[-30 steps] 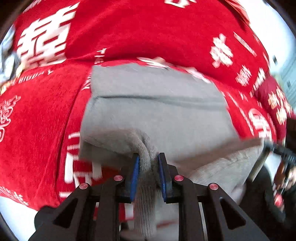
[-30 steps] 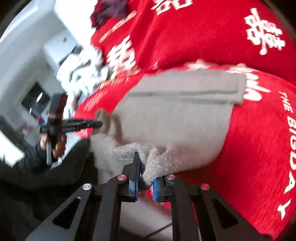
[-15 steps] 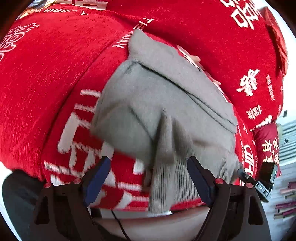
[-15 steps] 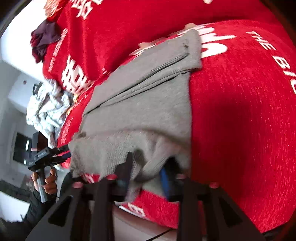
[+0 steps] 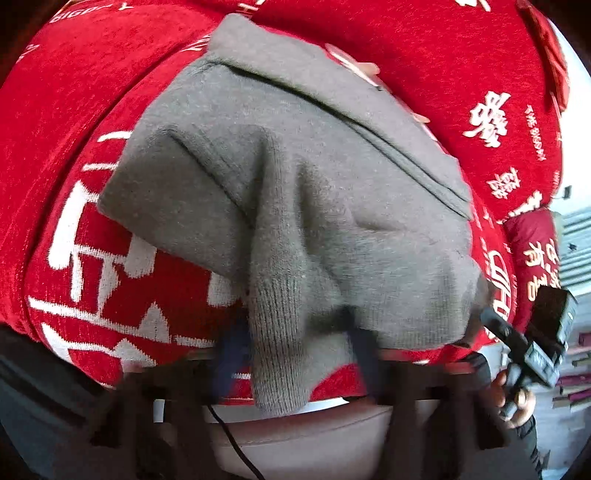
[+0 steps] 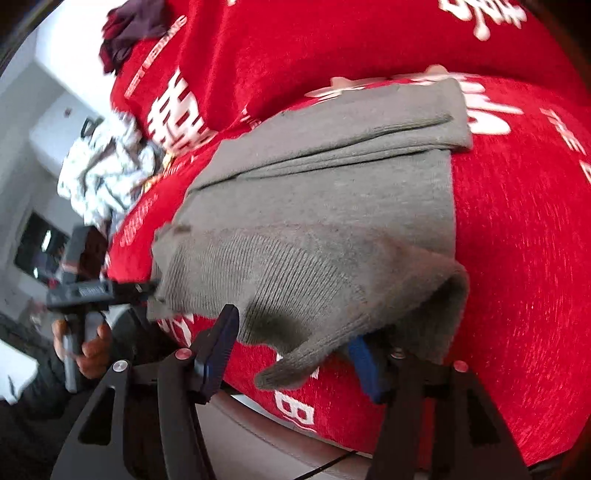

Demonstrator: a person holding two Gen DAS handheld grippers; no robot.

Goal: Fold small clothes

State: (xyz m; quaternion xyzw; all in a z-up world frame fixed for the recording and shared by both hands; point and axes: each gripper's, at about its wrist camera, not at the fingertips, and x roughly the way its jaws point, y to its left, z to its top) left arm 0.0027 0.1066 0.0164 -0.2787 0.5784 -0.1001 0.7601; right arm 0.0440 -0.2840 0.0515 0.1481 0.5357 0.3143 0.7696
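Red printed cover (image 6: 517, 221) bears grey garment (image 6: 332, 206).

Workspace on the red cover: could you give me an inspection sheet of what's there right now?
Surface: red plush cover with white lettering.
Job's things: grey knitted garment, partly folded, ribbed hem hanging over the front edge.
Clutter: crumpled white patterned cloth; dark maroon cloth, both far back.
Tools: left tool blurred, jaws just closing around the hem, grip unclear; right tool open, jaws just opening, hem loose between them.
Cables: thin black cable below the front edge.
Surroundings: pale walls, blurred.
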